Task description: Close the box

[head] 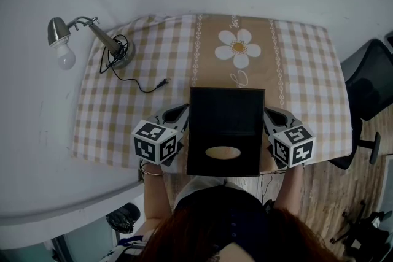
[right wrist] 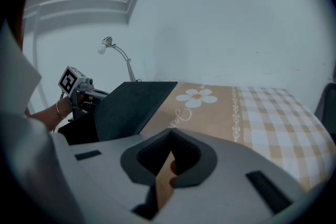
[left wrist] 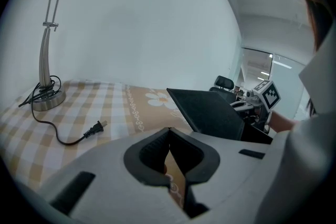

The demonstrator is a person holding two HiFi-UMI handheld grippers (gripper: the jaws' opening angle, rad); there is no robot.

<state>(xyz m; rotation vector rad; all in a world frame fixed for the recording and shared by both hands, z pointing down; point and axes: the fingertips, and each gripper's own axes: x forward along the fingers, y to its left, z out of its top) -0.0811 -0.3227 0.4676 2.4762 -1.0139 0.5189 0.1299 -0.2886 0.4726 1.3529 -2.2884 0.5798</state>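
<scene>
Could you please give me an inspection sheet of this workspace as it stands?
Surface: checked tablecloth with a daisy print.
Job's things: black box, lid raised at a tilt; tan oval inside, unidentified.
Clutter: desk lamp at the far left corner.
Grippers: left tongs and right tongs shut, empty, flanking the box.
Cables: lamp cord, plug lying unplugged on the cloth.
Surroundings: office chair at right; white wall behind.

No legible writing in any view.
The pale oval label [head: 222, 153] on the black box [head: 225, 108], between the left gripper [head: 178, 113] and the right gripper [head: 274, 115], shows no readable print. The cursive script [head: 236, 76] on the tablecloth [head: 301, 58] ahead of both is too small to read. Their cubes [head: 155, 141] bear only square markers.
</scene>
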